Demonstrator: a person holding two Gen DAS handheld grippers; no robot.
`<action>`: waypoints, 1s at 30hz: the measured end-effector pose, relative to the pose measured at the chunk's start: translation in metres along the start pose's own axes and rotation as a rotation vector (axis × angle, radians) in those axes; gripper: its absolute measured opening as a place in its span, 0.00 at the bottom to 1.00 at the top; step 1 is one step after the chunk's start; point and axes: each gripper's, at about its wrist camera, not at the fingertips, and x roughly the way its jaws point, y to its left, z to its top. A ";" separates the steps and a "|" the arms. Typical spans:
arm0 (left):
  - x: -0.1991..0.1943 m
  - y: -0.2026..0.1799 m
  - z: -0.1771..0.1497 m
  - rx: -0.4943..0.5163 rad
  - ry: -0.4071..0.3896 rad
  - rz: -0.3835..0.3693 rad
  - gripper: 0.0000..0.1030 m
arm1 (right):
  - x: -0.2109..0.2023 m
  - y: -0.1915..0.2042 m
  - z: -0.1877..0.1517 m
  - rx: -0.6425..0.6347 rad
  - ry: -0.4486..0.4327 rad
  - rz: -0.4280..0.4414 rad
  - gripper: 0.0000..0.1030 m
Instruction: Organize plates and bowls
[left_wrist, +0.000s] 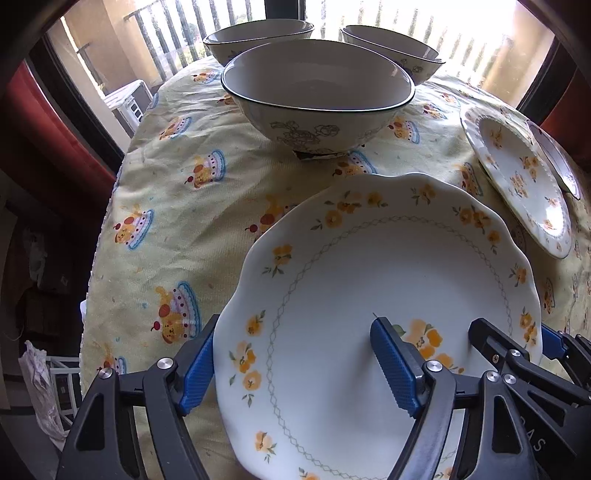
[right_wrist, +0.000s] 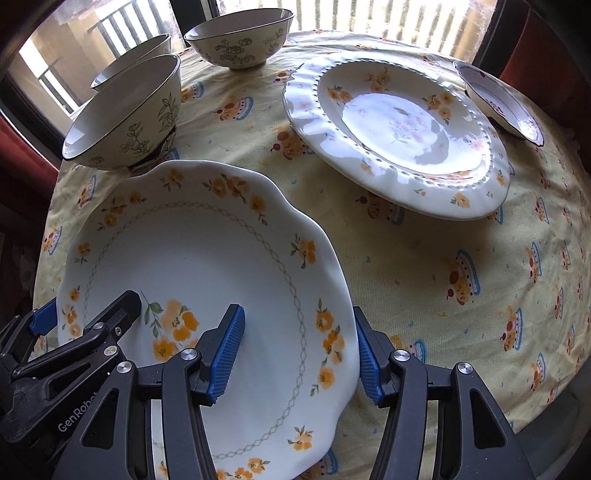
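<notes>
A white scalloped plate with orange flowers (left_wrist: 351, 295) (right_wrist: 207, 266) is held tilted above the tablecloth by both grippers. My left gripper (left_wrist: 295, 365) is shut on its left rim, one blue pad above and one below. My right gripper (right_wrist: 299, 350) is shut on its right rim the same way. Three cream bowls with dark rims stand beyond it, the nearest one (left_wrist: 317, 99) (right_wrist: 125, 114) just past the plate's far edge. A beaded flowered plate (left_wrist: 517, 181) (right_wrist: 395, 133) and a small dish (right_wrist: 498, 99) lie to the right.
The round table has a yellow cloth with cake prints (left_wrist: 177, 206) (right_wrist: 443, 280). Its edge drops off at the left. A window with a balcony railing (left_wrist: 155, 37) is behind the bowls. The other two bowls (right_wrist: 240, 37) (right_wrist: 129, 62) stand near the far edge.
</notes>
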 end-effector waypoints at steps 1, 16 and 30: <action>-0.004 0.000 -0.003 -0.009 -0.002 -0.007 0.81 | 0.000 -0.001 0.000 -0.002 0.006 0.007 0.59; -0.065 0.006 -0.005 -0.029 -0.060 -0.019 0.96 | -0.068 -0.009 0.002 -0.016 -0.110 0.010 0.81; -0.099 -0.041 0.011 -0.008 -0.156 -0.041 0.96 | -0.111 -0.056 0.013 0.030 -0.201 0.002 0.81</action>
